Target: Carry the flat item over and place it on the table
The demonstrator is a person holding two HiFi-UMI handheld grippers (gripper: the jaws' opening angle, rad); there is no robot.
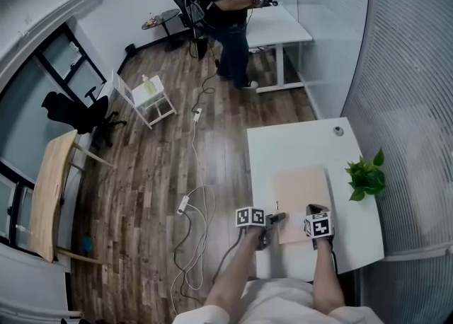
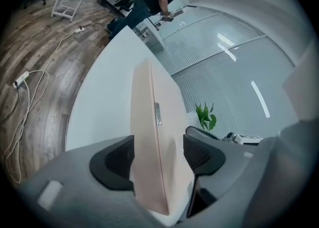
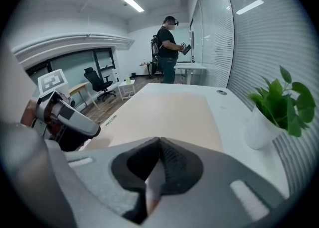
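A flat beige board [image 1: 303,199] lies on the white worktop [image 1: 297,146] near a small potted plant [image 1: 367,177], the left gripper [image 1: 276,218] at its near left corner and the right gripper [image 1: 316,212] at its near edge.

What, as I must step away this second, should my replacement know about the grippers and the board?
Left gripper: shut on the flat board at its near left edge.
Right gripper: shut on its near right corner.
The board lies level over the white table, beside the potted plant. I cannot tell whether it rests fully on the table.
Done: the board is at the table.
Left: settle it if needed, open both grippers, draw back.
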